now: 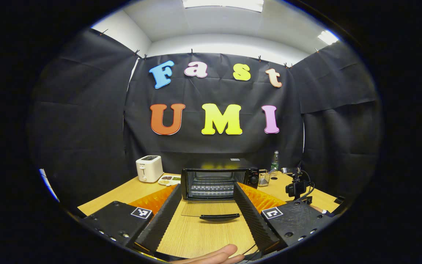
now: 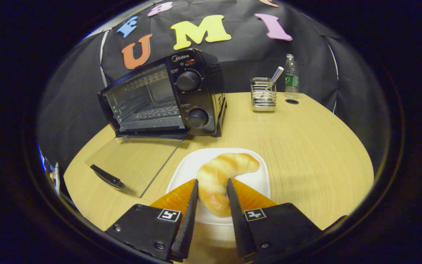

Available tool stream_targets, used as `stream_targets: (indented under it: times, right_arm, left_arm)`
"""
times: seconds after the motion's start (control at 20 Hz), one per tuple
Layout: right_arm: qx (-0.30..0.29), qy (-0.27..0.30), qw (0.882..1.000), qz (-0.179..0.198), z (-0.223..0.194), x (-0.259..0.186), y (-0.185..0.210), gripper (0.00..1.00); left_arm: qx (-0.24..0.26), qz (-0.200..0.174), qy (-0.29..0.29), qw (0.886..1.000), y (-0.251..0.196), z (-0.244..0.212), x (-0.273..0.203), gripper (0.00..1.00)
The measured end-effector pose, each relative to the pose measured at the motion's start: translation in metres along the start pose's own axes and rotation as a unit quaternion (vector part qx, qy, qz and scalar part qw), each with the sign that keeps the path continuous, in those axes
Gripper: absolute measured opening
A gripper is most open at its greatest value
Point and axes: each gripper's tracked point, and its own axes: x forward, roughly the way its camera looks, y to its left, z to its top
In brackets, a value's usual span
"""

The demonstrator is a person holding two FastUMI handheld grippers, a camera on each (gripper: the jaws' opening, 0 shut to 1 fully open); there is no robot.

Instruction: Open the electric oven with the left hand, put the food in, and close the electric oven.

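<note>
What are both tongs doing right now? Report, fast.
Left tongs: open, holding nothing.
Right tongs: closed on the croissant, on its white plate.

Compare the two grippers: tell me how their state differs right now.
The left gripper is open, its fingers spread wide with only bare table between them, facing the open oven. The right gripper has its fingers closed in on the croissant on the white plate.

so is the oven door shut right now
No, the oven door is folded down flat on the table, leaving the rack inside exposed.
</note>
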Motion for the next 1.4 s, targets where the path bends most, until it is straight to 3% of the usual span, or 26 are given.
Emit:
stream_targets:
  times: [0.25, 0.45, 0.65, 0.8, 1.15, 1.25, 1.4]
  right_arm:
    - [0.041, -0.071, 0.996, 0.038, 0.027, -0.025, 0.031, 0.48]
    - [0.095, -0.141, 0.981, 0.092, 0.058, -0.044, 0.075, 0.48]
    - [0.128, -0.177, 0.965, 0.146, 0.078, -0.041, 0.130, 0.48]
    - [0.140, -0.162, 0.964, 0.160, 0.084, -0.016, 0.166, 0.47]
    - [0.129, -0.146, 0.974, 0.117, 0.109, 0.059, 0.199, 0.49]
    - [0.121, -0.145, 0.978, 0.091, 0.118, 0.077, 0.193, 0.49]
    - [0.095, -0.149, 0.982, 0.068, 0.132, 0.100, 0.189, 0.49]
  left_arm:
    - [0.006, 0.009, -0.001, 1.000, 0.007, -0.001, -0.004, 0.93]
    - [0.010, 0.017, -0.009, 1.000, 0.015, 0.005, -0.008, 0.93]
    - [0.015, 0.024, -0.018, 0.999, 0.026, 0.012, -0.013, 0.93]
    - [0.016, 0.027, -0.017, 0.999, 0.033, 0.012, -0.017, 0.93]
    - [0.021, 0.044, -0.004, 0.999, 0.062, 0.001, -0.012, 0.93]
    - [0.010, 0.029, 0.006, 0.999, 0.061, -0.005, -0.010, 0.93]
    - [0.023, 0.037, 0.012, 0.999, 0.074, -0.010, -0.007, 0.93]
